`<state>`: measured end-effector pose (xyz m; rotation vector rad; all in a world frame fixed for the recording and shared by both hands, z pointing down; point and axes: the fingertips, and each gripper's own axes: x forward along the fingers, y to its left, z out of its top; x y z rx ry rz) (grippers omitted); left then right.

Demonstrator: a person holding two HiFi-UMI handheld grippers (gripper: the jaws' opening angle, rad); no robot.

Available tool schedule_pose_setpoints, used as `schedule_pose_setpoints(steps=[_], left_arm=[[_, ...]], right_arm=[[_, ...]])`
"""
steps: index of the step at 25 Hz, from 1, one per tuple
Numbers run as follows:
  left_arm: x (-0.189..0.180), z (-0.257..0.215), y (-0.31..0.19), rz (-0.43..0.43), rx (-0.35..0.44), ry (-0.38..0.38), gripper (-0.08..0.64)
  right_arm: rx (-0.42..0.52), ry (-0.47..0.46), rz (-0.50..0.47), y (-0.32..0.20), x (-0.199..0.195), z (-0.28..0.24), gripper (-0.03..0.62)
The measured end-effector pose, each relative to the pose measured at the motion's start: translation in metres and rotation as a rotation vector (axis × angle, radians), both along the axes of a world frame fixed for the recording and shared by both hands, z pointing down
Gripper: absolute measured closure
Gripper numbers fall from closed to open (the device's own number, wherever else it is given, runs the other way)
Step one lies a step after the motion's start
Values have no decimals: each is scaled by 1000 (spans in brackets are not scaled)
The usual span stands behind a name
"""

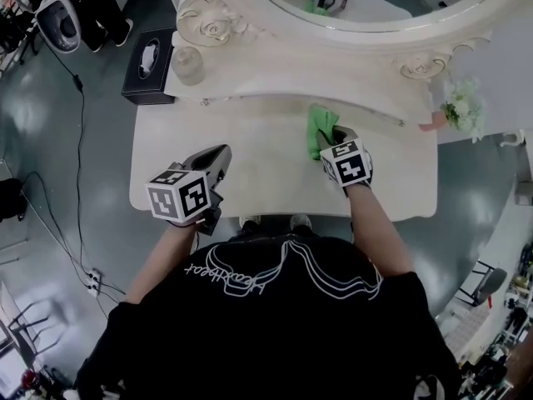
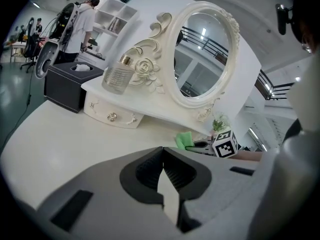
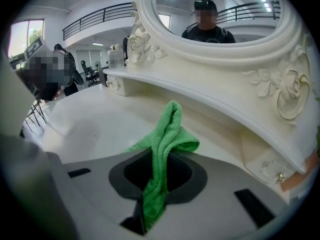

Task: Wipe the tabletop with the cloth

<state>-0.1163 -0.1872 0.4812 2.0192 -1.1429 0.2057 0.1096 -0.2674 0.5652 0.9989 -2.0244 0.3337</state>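
Green cloth (image 1: 321, 129), bunched into a thick rope and clenched between the jaws of the right tool (image 1: 336, 138). Lies right of centre in the head view, on the pale worktop (image 1: 250, 169), just below the raised shelf (image 1: 283, 73) that carries the mirror (image 1: 375, 11).

Gripped near one end, probably so that most of the fabric trails ahead of the jaws and can be dragged flat across the surface. Held low and close to the surface, which suits pressing the fabric down rather than carrying it. Appears to touch the worktop with a lower fold spreading to the left in the right gripper view, though the contact itself is hard to confirm.

Long axis in line with the jaws: bottom to top of the head view, away from the person. Free, folded-over end toward the top of the frame, at the foot of the shelf.

Left tool (image 2: 163, 159) clenched on nothing, tips together, hovering over the lower left of the worktop in the head view, well apart from the cloth. Likely parked there to stay out of the wiping path.

Tissue box (image 1: 148, 65) and glass bottle (image 1: 187, 63) at upper left, clear of the cloth.
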Motion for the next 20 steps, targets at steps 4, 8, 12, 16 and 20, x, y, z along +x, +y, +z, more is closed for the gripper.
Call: schedule_pose_setpoints(steps=[4,8,12,16,20], left_arm=[[19,-4,-1,9,-1,22,556],[32,-9,-3,9,-2,6,555],[50,-13,-3,18,5,-1,555],[63,-14,-3,18,1,5,557],[73,-14,0,4,-14,12,556]], right_arm=[[-1,-15,5,-1,16,0,538],[-7,-32,5,-2,27,0,538],[-2,-42,-2,-3,38,-1,538],[2,-54,3,-3,49,0,538],[4,-58,4,-1,61,-1,538]])
